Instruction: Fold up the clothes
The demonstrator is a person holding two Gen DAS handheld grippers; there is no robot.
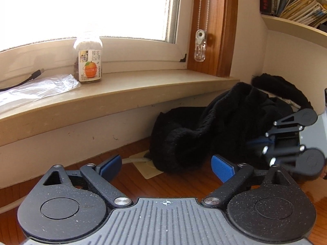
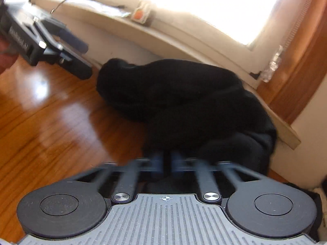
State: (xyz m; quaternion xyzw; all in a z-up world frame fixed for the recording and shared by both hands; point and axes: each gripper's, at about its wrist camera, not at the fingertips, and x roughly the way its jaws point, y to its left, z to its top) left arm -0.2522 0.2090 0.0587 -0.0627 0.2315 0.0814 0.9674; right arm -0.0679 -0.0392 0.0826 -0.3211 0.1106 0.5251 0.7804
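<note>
A crumpled black knit garment lies on the glossy wooden surface, pushed against the wall under the window sill. My left gripper stands open in front of it, with its blue pads wide apart and nothing between them. The right gripper reaches into the garment's right side. In the blurred right wrist view the right gripper has its fingers together at the near edge of the garment, apparently pinching fabric. The left gripper shows at upper left, apart from the cloth.
A beige window sill carries a bottle with an orange label, a clear plastic bag and a black cable. A blind cord pull hangs by the wooden frame. A bookshelf sits upper right. A pale card lies beside the garment.
</note>
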